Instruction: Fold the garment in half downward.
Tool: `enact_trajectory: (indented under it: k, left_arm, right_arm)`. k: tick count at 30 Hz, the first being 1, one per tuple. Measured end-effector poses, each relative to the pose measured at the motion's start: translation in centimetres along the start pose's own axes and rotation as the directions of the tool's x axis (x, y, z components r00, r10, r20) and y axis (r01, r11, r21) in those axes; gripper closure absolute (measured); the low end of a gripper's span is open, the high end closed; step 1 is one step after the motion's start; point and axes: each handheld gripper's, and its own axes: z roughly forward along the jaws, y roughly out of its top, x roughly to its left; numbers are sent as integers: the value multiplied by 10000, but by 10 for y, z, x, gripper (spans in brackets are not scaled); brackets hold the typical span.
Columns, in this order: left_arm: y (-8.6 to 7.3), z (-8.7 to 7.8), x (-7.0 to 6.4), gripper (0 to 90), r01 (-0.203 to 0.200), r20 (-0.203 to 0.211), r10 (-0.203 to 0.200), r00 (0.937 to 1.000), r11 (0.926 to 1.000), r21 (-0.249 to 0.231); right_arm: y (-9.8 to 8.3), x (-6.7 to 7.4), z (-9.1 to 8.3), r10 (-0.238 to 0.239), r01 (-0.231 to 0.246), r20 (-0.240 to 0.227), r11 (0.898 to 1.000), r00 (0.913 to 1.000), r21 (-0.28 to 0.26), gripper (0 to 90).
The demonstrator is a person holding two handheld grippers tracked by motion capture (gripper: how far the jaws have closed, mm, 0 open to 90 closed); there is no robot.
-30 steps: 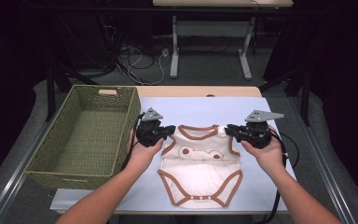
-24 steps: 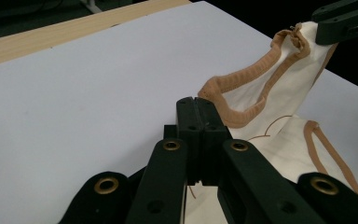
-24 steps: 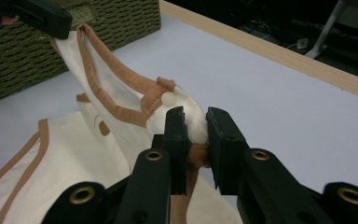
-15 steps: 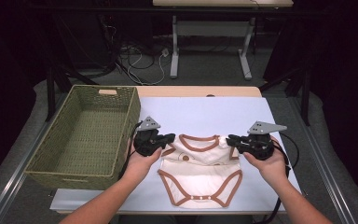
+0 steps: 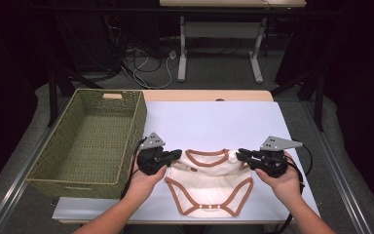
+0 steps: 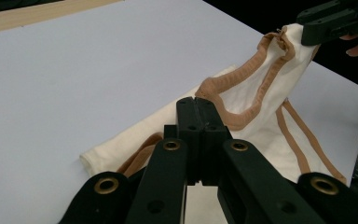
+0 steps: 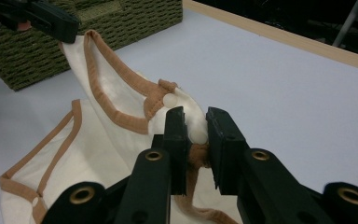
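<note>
1. A person's forearms entered from the bottom edge of the high view and were cut off there, so nothing above the elbows could be seen.
2. The room behind the table point(image 5: 214, 122) was dark; only cables and the legs of another desk on the floor could be made out.
3. A cream baby bodysuit point(image 5: 209, 187) with tan trim lay on the white tabletop near the person's edge, neckline facing away and snap end nearest the person.
4. The bodysuit's left shoulder was hidden under the left gripper point(image 5: 174, 155) in the high view, and its right shoulder under the right gripper point(image 5: 241, 155).
5. In the left gripper view, the left gripper point(image 6: 197, 105) had its jaws pressed together on the tan-edged shoulder of the bodysuit point(image 6: 256, 107); the fabric caught between the pads could not be seen.
6. In the right gripper view, the right gripper point(image 7: 196, 122) was clamped on the other shoulder of the bodysuit point(image 7: 116, 140), with bunched cloth and a pale snap between its jaws, which stood slightly apart around it.
7. A green woven basket point(image 5: 85, 175) sat on the table just beside the left hand point(image 5: 146, 179), apart from the bodysuit.
8. The right hand point(image 5: 282, 181) held its gripper near the table's right edge.
</note>
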Motion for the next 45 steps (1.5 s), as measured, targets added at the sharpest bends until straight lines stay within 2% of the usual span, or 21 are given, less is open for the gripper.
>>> enact_trajectory:
  k: [4,7,9,13,16,22,30,31,34,39,42,45]
  left_arm:
    - [-8,-3,-5,900,89,173,-88,9998,10000,-22]
    - [-11,-4,-9,900,-215,99,215,9997,9998,-28]
    - [-13,-5,-10,900,-241,134,241,9996,9997,-49]
    - [-19,-5,-14,900,-87,162,90,9998,9999,-139]
    - [-24,-5,-16,900,-185,159,188,9997,9997,-149]
    - [-35,-5,-19,900,-86,193,87,9998,10000,-50]
    - [-52,-7,-24,900,-72,267,70,9996,10000,45]
    - [-55,-6,-26,900,59,305,-60,9995,10000,13]
    - [-60,-6,-29,900,-20,287,18,9996,10000,48]
    - [-66,-5,-35,900,-431,231,424,9988,9986,294]
    - [-69,-5,-39,900,-571,186,565,9982,9977,357]
    - [-72,-5,-42,900,-632,206,623,9978,9969,474]
  right_arm:
    - [-7,4,-1,-4,4,-30,10000,10000,-50,783]
    - [-11,7,-3,27,-27,-29,10000,10000,-66,784]
    - [-14,9,-5,57,-57,-84,10000,9999,-48,784]
    - [-19,14,-8,133,-136,-164,9997,9998,-178,784]
    - [-24,19,-10,103,-106,-210,9998,9997,-137,783]
    - [-34,26,-12,90,-93,-194,9998,9998,-152,784]
    - [-43,34,-16,30,-27,-330,10000,9995,81,783]
    - [-44,36,-15,18,-17,-316,10000,9995,55,783]
    - [-49,40,-15,-7,15,-399,9998,9992,215,783]
    - [-56,46,-16,-275,292,-353,9985,9990,469,783]
    - [-60,48,-17,-229,247,-319,9980,9992,586,782]
    - [-67,50,-18,-114,123,-230,9991,9997,396,782]
